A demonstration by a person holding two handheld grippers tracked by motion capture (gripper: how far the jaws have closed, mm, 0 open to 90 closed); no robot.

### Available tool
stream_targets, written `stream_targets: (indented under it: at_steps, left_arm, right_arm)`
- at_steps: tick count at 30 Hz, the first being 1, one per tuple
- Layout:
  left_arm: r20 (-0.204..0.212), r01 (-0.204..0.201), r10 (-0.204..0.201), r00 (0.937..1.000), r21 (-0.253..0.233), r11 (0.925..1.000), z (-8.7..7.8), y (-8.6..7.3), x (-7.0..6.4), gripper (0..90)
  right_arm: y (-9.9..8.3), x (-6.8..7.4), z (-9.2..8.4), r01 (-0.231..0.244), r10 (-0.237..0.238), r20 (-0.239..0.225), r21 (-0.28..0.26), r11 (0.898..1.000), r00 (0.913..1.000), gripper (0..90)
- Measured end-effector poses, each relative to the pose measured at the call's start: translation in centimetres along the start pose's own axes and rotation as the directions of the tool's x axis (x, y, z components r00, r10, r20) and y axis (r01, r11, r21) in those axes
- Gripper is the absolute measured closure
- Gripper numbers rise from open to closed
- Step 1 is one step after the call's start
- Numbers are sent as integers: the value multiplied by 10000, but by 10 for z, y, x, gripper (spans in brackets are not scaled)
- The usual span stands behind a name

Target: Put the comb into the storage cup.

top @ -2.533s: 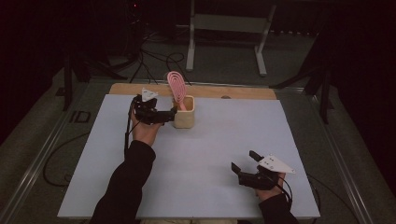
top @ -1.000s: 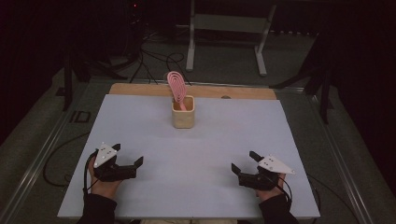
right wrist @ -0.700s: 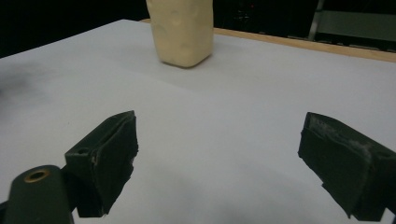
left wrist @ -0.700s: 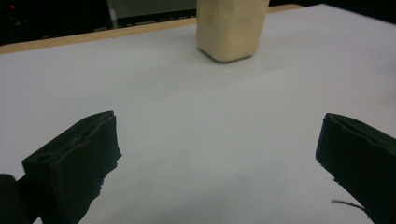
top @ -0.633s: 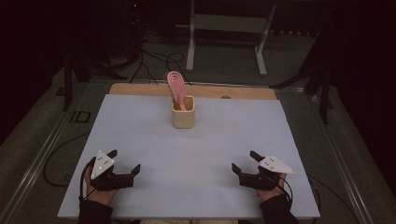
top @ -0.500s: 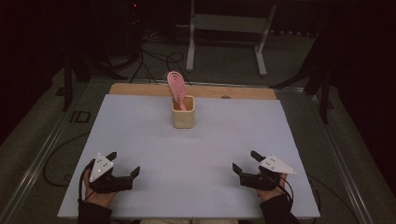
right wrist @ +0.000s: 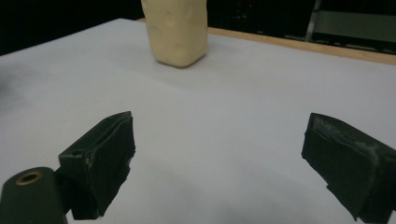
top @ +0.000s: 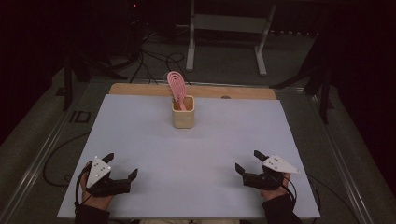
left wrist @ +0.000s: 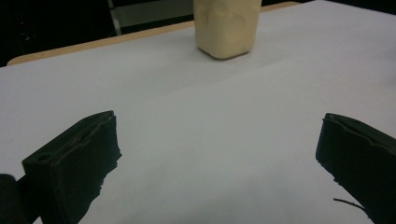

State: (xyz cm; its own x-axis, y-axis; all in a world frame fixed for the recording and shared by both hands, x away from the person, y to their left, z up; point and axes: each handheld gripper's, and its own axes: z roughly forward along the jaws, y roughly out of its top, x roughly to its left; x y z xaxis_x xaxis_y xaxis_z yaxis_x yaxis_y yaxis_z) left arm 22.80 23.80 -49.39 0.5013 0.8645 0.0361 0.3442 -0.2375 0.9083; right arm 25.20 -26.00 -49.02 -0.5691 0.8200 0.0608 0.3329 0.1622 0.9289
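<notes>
A cream square cup [top: 183, 113] stands upright at the far middle of the white table [top: 140, 140], with a pink slotted spatula [top: 177, 87] standing in it, head up. The cup [left wrist: 227, 27] also rises ahead in the left gripper view and, as the cup [right wrist: 177, 32], in the right gripper view. My left gripper [top: 122, 165] rests open near the front left edge, nothing between its jaws. My right gripper [top: 249, 161] lies open near the front right edge, also holding nothing. Both point toward the cup from far off.
A wooden strip [top: 140, 89] runs along the table's far edge. Beyond it stand a metal frame [top: 224, 28] and loose cables [top: 154, 56] on the dark floor. A cable [top: 51, 163] trails off the table's left side.
My left gripper has let go near the cup and drawn back to the front left edge, where it has settled. The right gripper has barely moved.
</notes>
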Motion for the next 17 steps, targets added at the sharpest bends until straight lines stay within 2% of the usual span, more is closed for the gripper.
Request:
stream_targets:
  at_steps: [8, 17]
  left_arm:
    - [-215, 223, -224, 9995, -41, 9997, 5, -2, 4, 0]
    - [-394, 367, -373, 9985, -171, 9992, 5, -1, 6, 0]
  right_arm:
    - [-1, 0, -1, 107, -107, 15, -75, 9999, 9999, 85]
    - [-4, -2, 0, 283, -284, 243, 76, 9996, 9993, 86]
